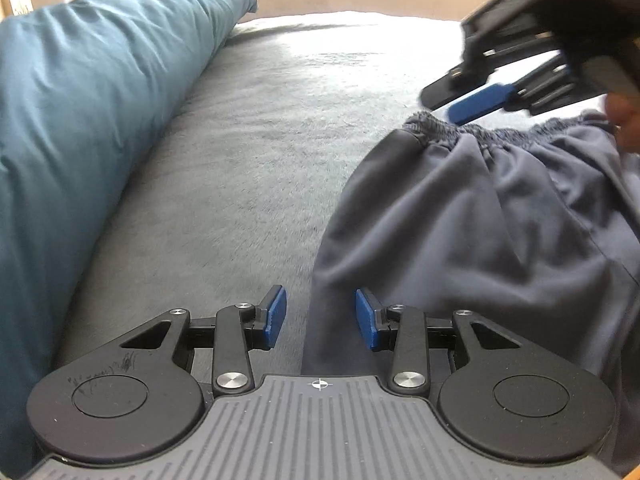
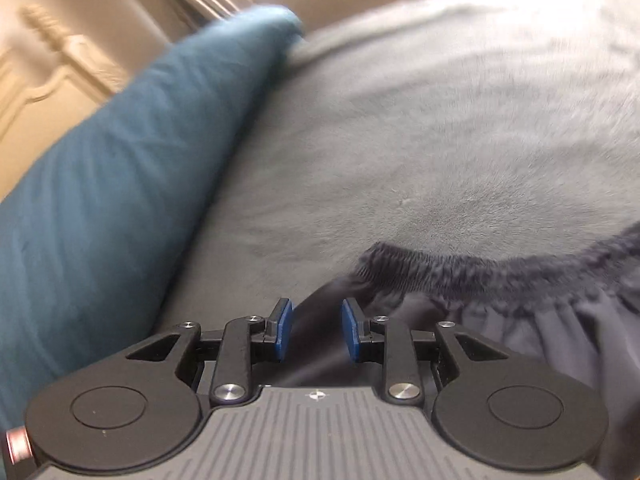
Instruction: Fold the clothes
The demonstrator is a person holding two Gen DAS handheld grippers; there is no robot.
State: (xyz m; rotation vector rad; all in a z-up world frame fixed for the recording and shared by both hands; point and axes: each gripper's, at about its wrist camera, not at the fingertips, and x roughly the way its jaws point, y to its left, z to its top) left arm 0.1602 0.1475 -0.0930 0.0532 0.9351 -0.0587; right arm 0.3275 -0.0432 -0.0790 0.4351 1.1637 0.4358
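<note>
On the far left lies a big blue pillow (image 1: 100,112), long and puffy, along the edge of the bed (image 1: 256,152). The bed has a soft grey fuzzy cover, and the middle of it is bare.

Next comes my left tool (image 1: 320,318). Its two blue pads stand apart, with a wide gap between them. Nothing is pinched in it. It sits low, right at the left edge of the dark grey shorts (image 1: 472,216), and a bit of that edge shows in the gap, but the pads do not press on it.

The shorts lie on the right side of the bed. Their stretchy waistband (image 1: 492,132) is at the far end, all crinkly. The cloth is bumpy and wrinkled. I think they look bunched more than neatly folded, but I cannot see all of them, so I cannot tell how many folds they have.

At the far right is my right tool (image 2: 316,330). It hangs just over the left corner of the waistband. Its pads are apart too, and it grips nothing.

So both tools are at the shorts with nothing in them. This could be me coming to grab, or me just letting go. A tidy, flat fold is not here yet, I think.
</note>
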